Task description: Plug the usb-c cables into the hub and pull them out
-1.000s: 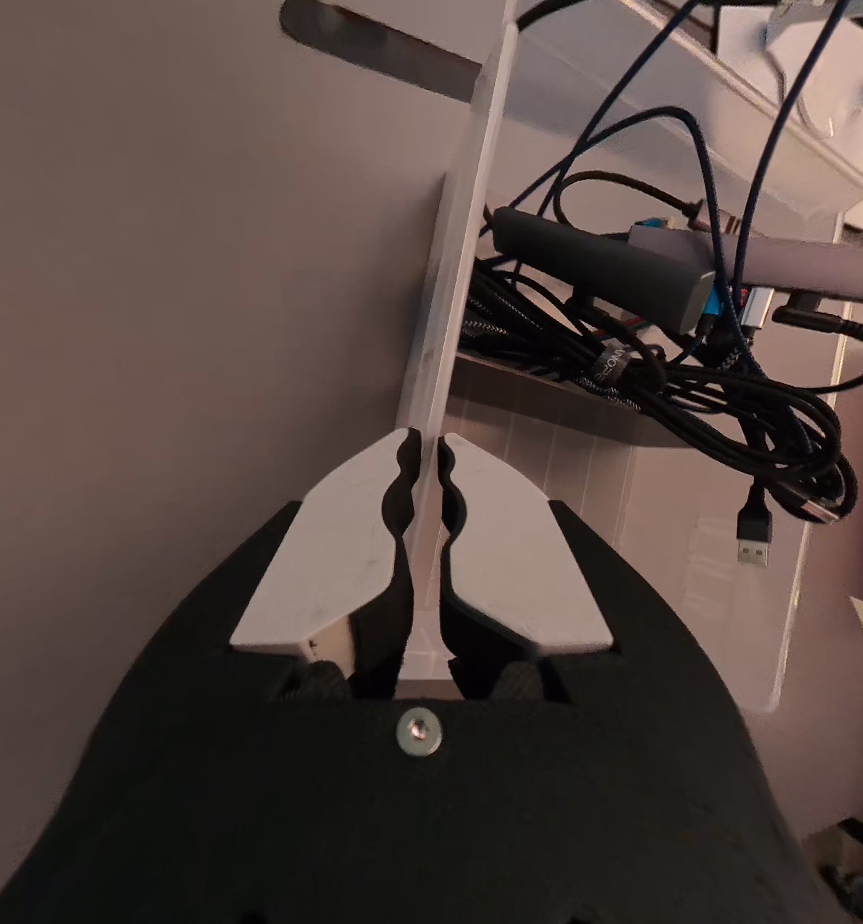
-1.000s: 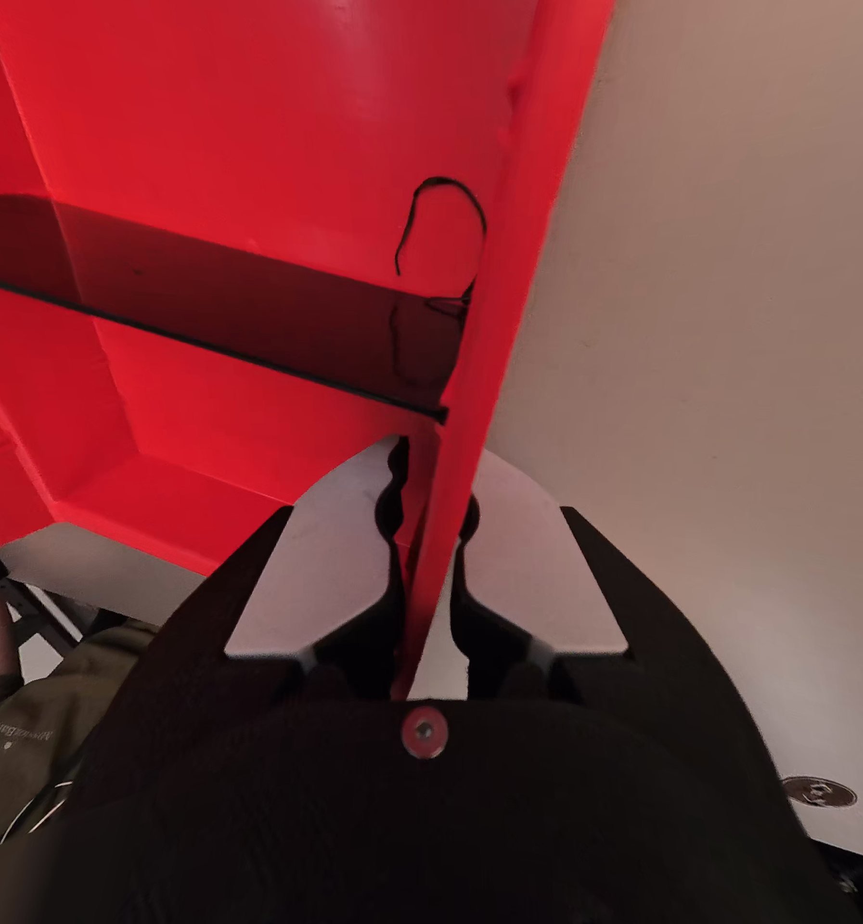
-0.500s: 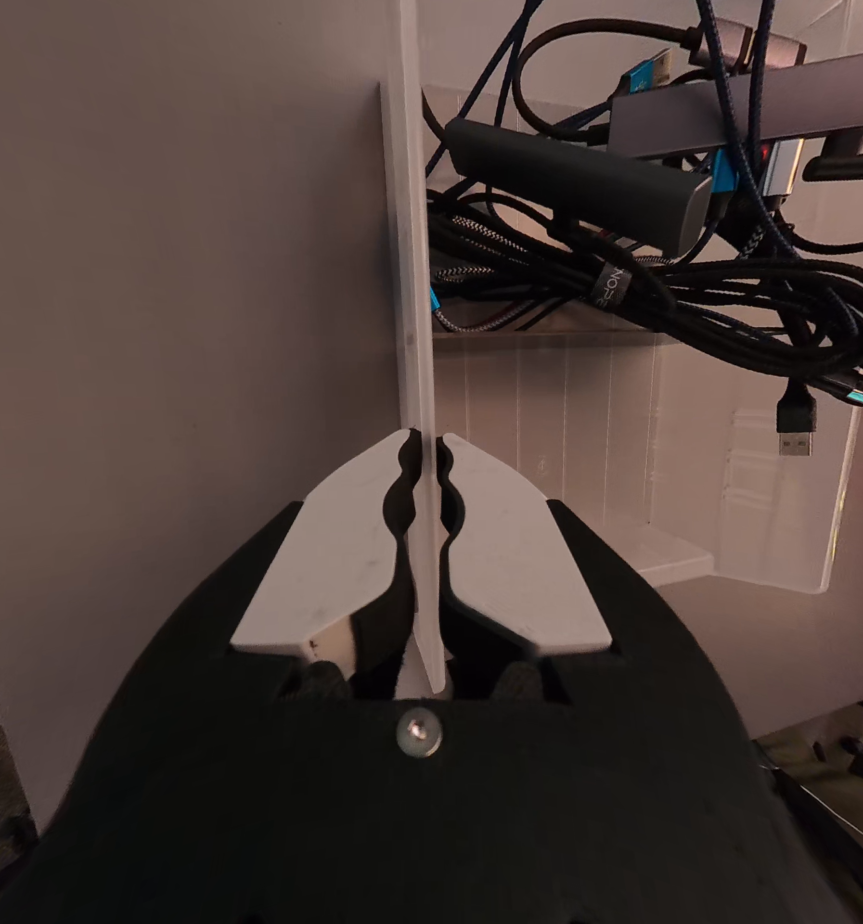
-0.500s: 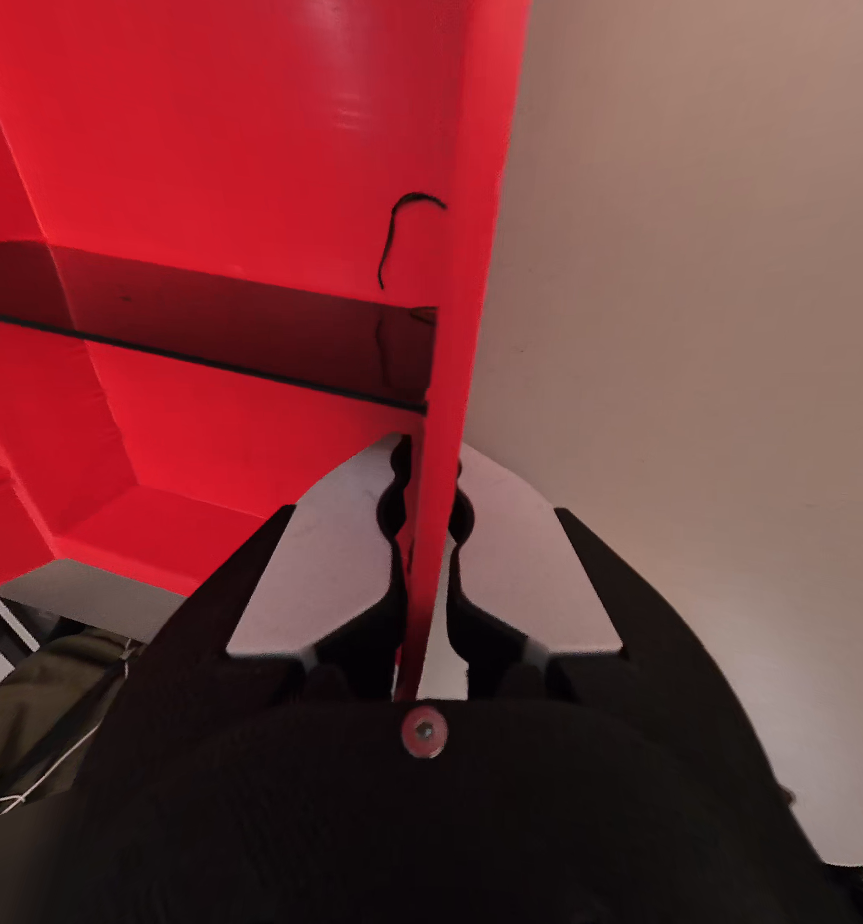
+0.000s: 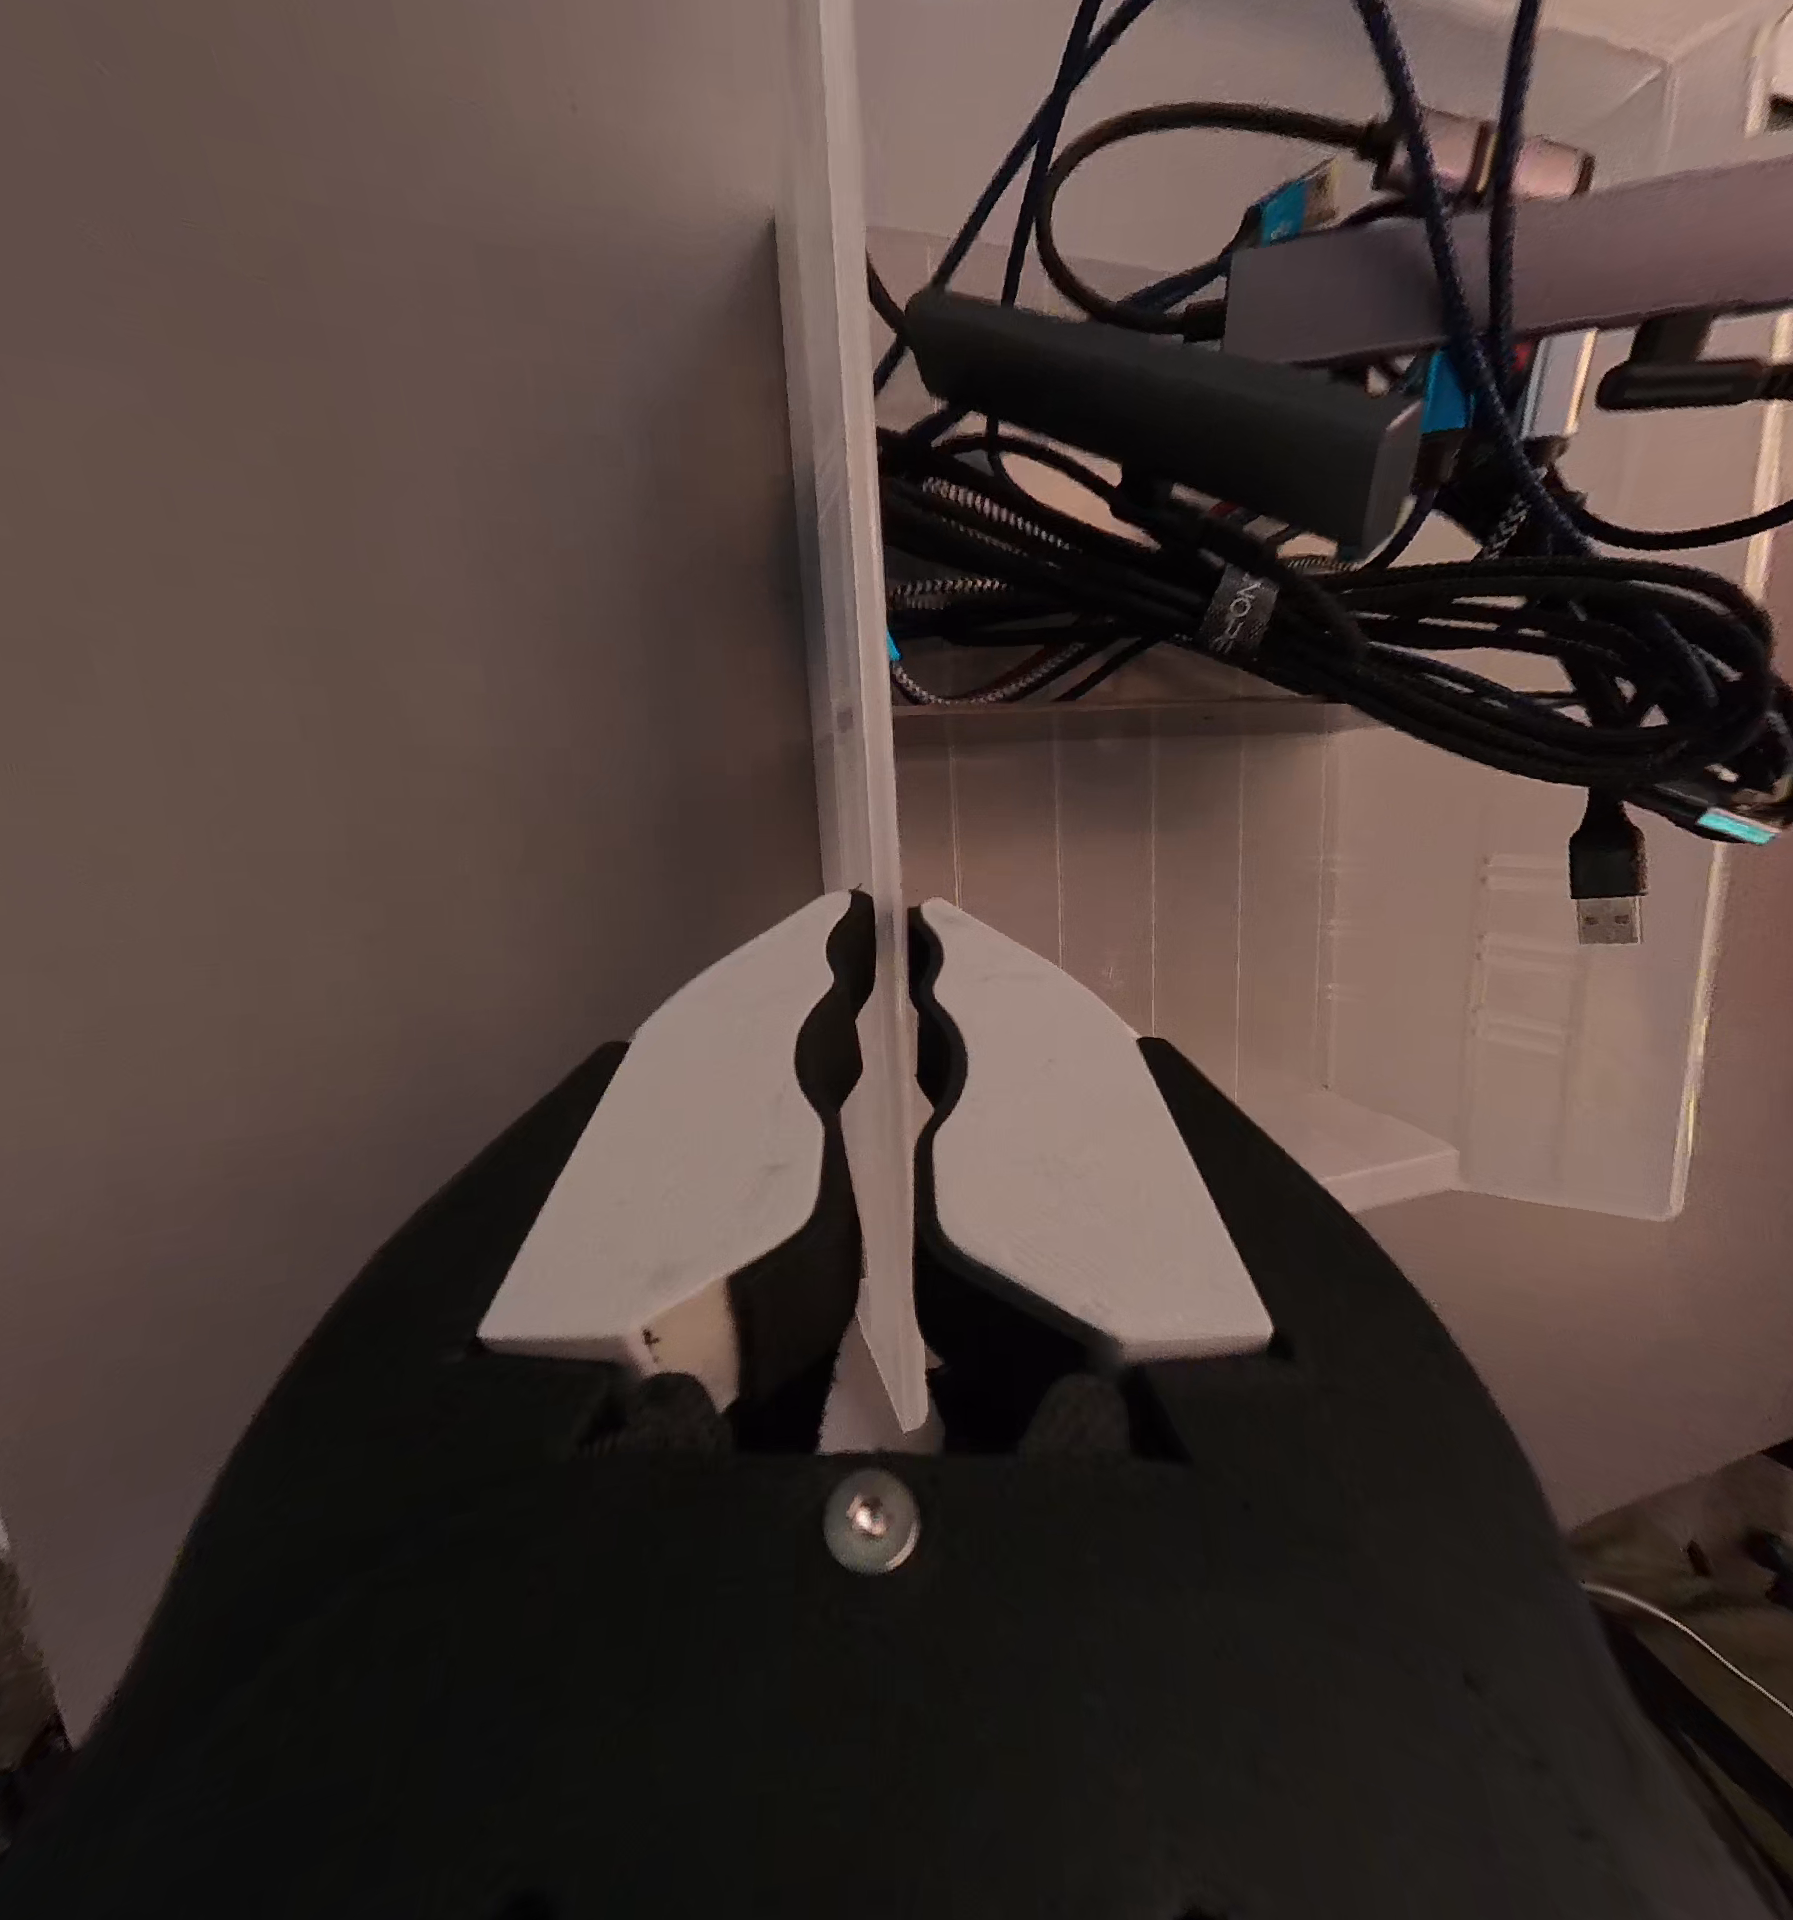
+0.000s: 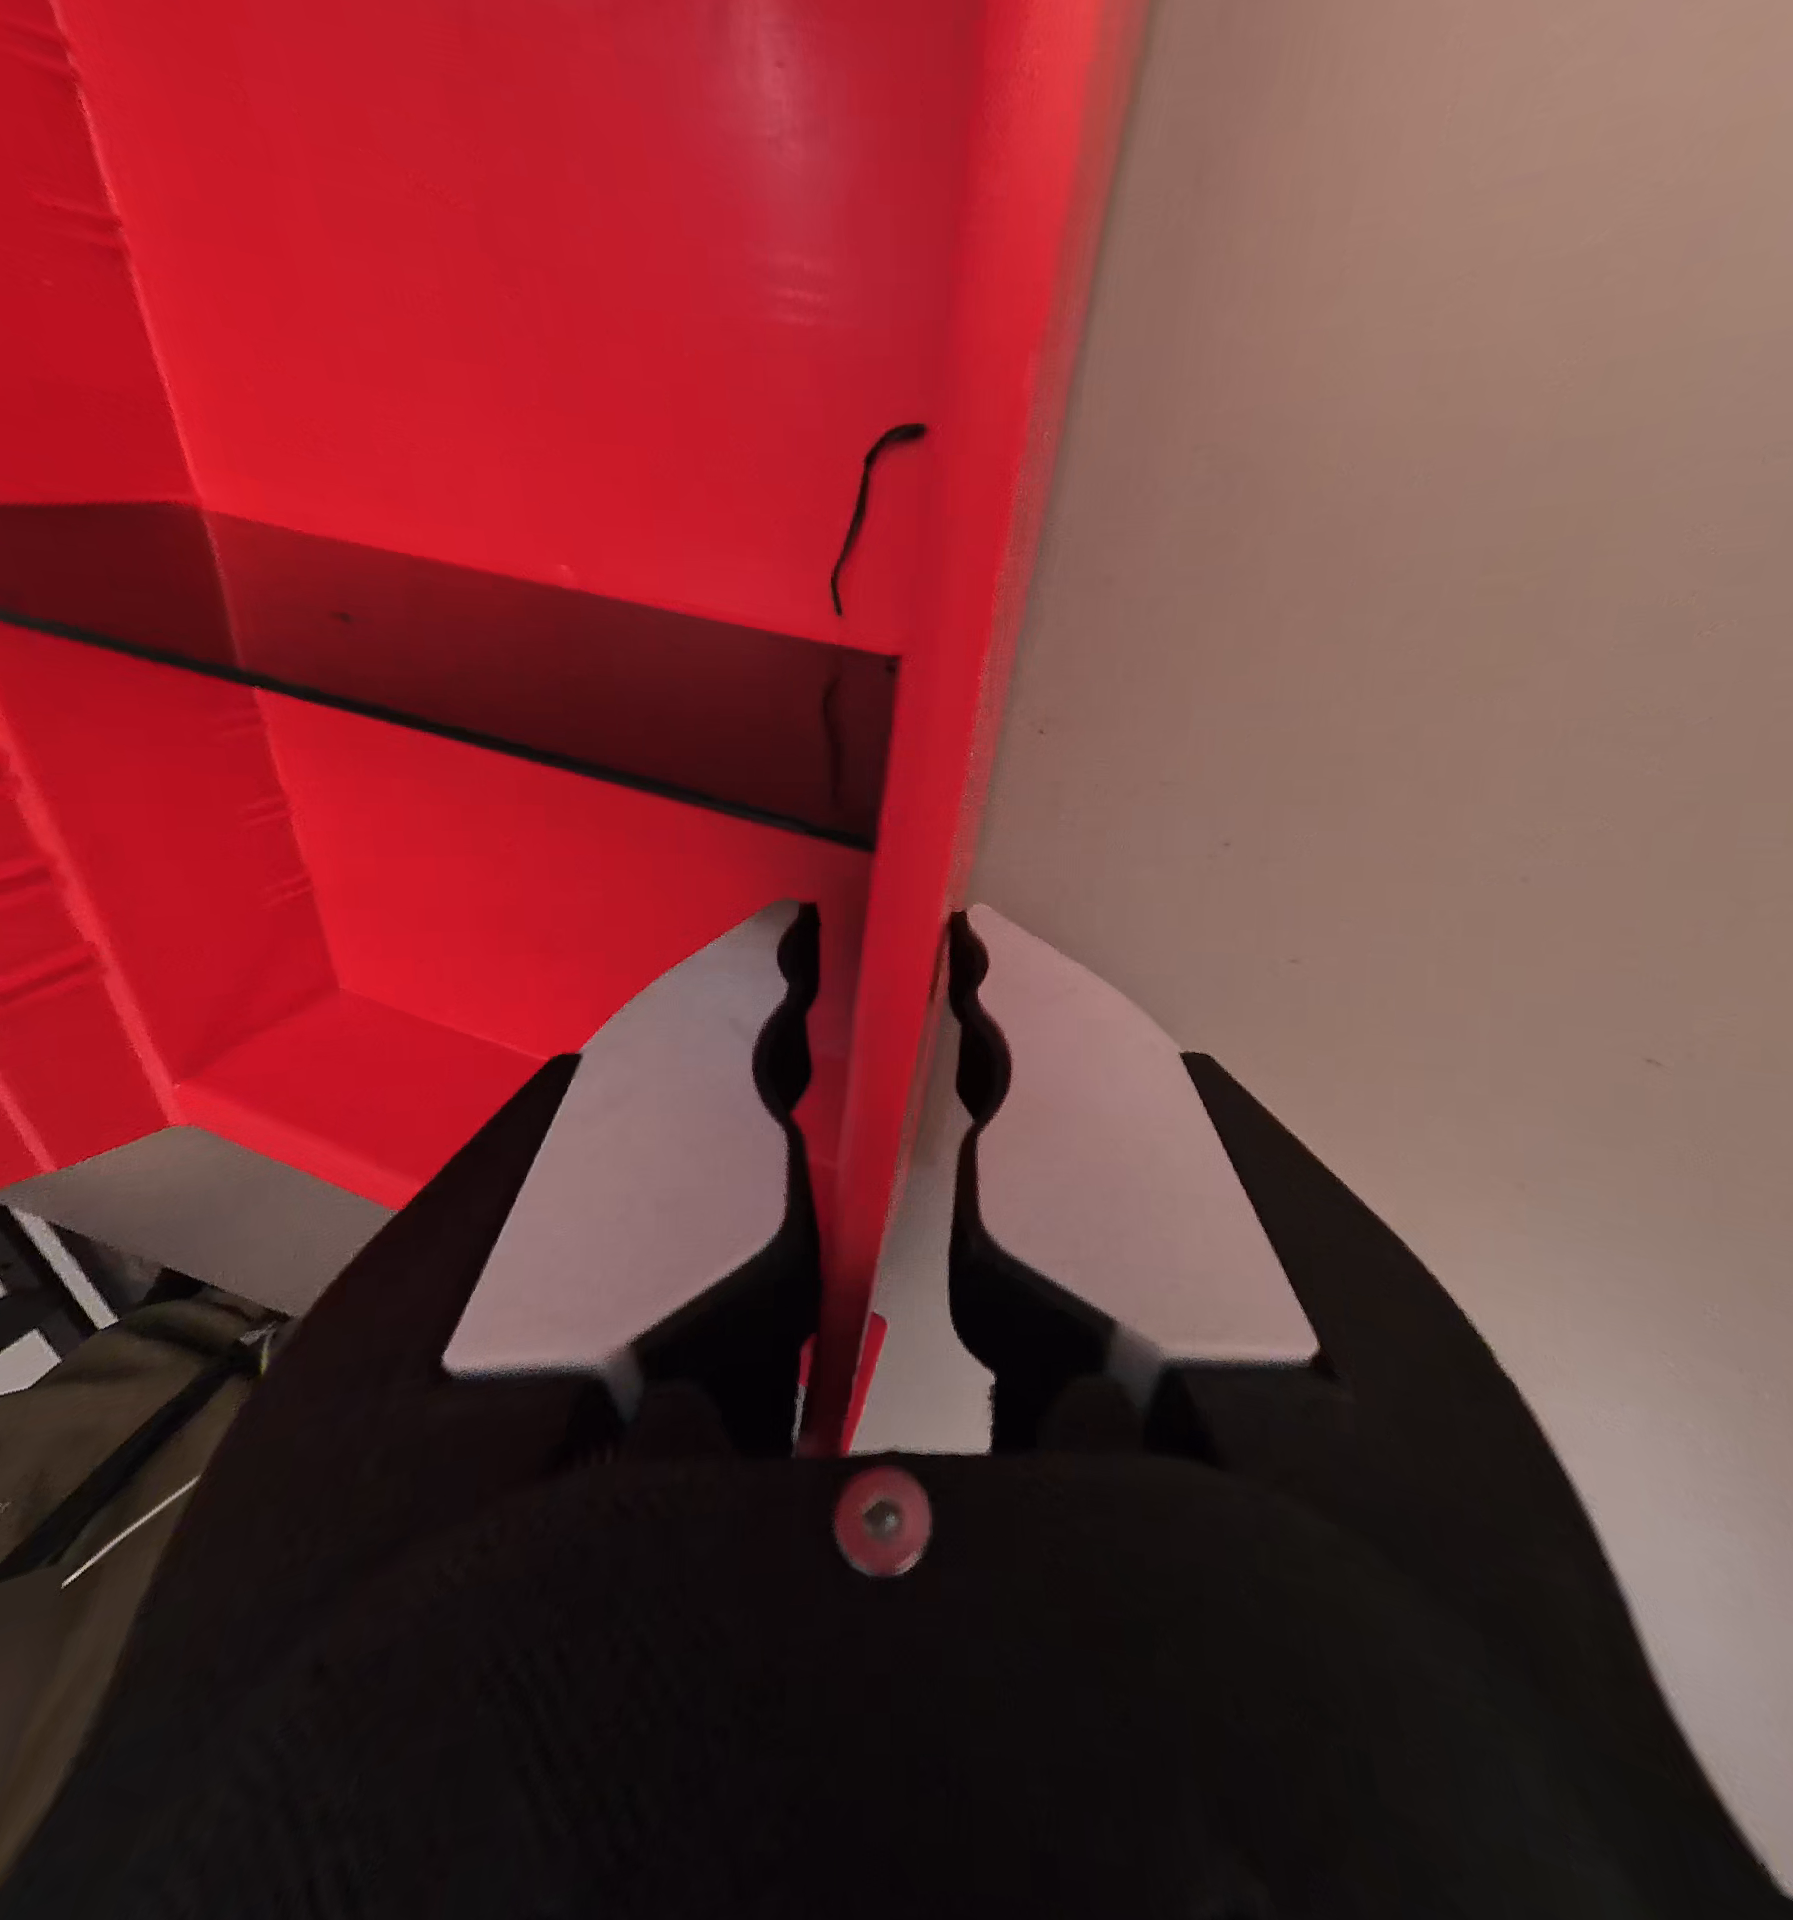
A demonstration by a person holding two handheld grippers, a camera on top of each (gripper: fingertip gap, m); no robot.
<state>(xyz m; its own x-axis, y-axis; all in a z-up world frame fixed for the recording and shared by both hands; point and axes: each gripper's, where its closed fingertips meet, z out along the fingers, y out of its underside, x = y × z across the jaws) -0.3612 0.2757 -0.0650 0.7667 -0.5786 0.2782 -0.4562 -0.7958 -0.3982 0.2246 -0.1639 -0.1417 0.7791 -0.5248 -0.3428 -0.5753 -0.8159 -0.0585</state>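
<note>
Pale, dim wall fills the 9 o'clock half of the left wrist view and the 3 o'clock half of the right wrist view. Between them stand two bins, each tipped so that its open side faces the camera.

The left gripper (image 5: 887,914) is clamped on the side wall of a clear plastic bin (image 5: 840,582), its white fingers (image 5: 684,1122) pressed against the thin panel. Toward 1 o'clock inside that bin sits the task's material: a dark hub (image 5: 1152,400), a grey hub (image 5: 1557,281) beyond it, and a tangle of black cables (image 5: 1391,644) spilling toward 3 o'clock, one loose plug (image 5: 1609,883) dangling free. Some connectors appear seated in the grey hub, though blur keeps me from telling which type they are.

The right gripper (image 6: 884,914) straddles the side wall of a red bin (image 6: 913,935); a gap shows on both sides of the panel, so it looks parted, not clamping. One thin black strand (image 6: 866,509) lies inside the red bin at 12 o'clock; otherwise it looks bare.

Judging by this, the plugging itself has not begun: neither gripper holds a cable or hub, and all of that work remains.
</note>
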